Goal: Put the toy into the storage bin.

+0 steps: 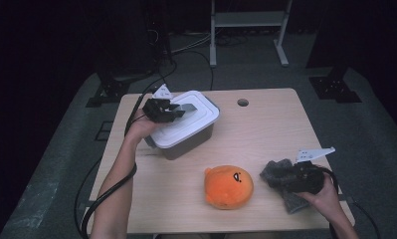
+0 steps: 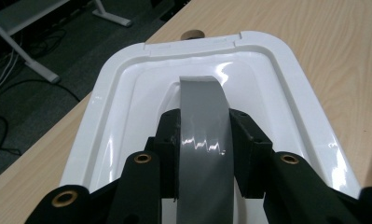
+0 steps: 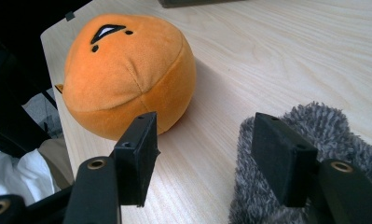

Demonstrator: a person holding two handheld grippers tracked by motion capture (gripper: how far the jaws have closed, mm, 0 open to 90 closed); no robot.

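Left gripper [image 1: 173, 110], seen from the high view, rests on the white lid [image 1: 196, 117] of a grey bin [image 1: 186, 144] at the table's [image 1: 265, 129] far left, while the right gripper [image 1: 290, 177] sits on a grey furry cloth [image 1: 278, 172] beside an orange plush toy [image 1: 229, 186]. Through the left gripper view, both jaws are clamped on the lid's grey handle strap [image 2: 203, 135]. Through the right gripper view, the jaws stand apart with nothing pinched between them, one over bare wood near the plush toy [image 3: 127, 74], the other over the cloth [image 3: 314, 135].
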